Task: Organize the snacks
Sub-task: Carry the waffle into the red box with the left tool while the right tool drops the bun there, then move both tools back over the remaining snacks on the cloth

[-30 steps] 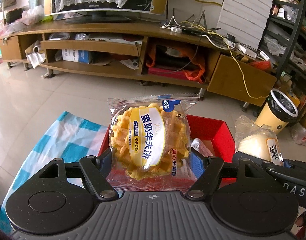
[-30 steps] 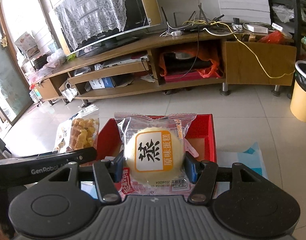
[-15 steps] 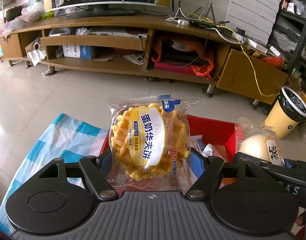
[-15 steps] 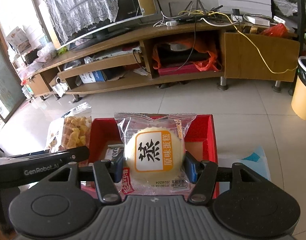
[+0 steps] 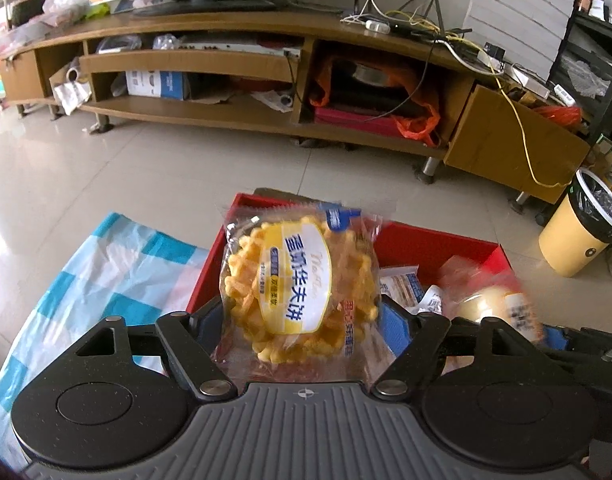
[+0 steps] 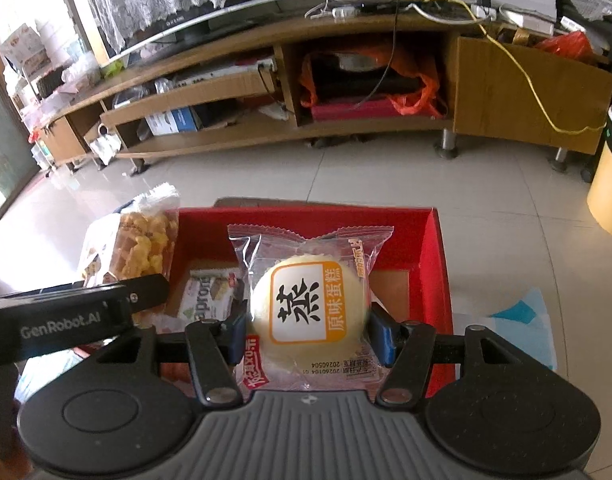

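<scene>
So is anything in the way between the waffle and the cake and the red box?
Nothing visible blocks either. The waffle pack in the left tongs and the steamed cake in the right tongs hang right over the open red box. Both tongs are opening. A few snack packets lie inside.

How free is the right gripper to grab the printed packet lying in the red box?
Probably not yet: the right gripper is above the red box near the printed packet, but a steamed cake packet fills its fingers, which are opening.
</scene>
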Available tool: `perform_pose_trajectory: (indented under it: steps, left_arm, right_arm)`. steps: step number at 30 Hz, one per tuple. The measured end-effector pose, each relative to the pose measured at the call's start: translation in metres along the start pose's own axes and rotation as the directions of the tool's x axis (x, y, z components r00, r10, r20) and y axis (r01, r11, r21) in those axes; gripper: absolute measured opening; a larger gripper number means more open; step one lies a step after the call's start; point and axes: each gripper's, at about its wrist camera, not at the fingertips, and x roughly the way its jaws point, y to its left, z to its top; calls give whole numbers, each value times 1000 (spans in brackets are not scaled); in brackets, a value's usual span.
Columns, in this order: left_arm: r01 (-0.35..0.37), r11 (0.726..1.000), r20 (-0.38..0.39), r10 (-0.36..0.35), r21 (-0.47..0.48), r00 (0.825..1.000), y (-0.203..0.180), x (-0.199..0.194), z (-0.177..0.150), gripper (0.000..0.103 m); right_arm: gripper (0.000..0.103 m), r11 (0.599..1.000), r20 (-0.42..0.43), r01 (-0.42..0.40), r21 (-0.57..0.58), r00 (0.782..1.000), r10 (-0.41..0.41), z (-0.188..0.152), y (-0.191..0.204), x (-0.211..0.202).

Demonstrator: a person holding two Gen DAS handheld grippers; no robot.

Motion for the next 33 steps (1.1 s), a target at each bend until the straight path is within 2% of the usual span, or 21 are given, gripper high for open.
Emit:
perform_pose_trajectory:
  steps: [3,15,21,27,33]
  left_arm:
    - [0,1000,5,0,5,1000,-1,-2,0,86]
    - [27,1000,9,-27,12,1000,-4,-16,-7,89]
    - [58,997,7,-59,54,998,-13,-30,-18,91]
    - [119,985,-11,-118,127,993,-27,-44,-34,93]
    - [199,958,-67,-189,207,980,-42,-52,-58,95]
  right_arm:
    - [58,1000,5,2,-3,1000,-2,0,-1,-1]
    - [63,1000,12,16,3,1000,-16,-4,-6,-16]
    - [64,999,0,23,26,1000,-23,-11,-15,-30]
    - [66,998,-15,47,44,999,-46,-25,-27,-47]
    - [66,995,-48,79,57,996,-76,-43,-43,-63]
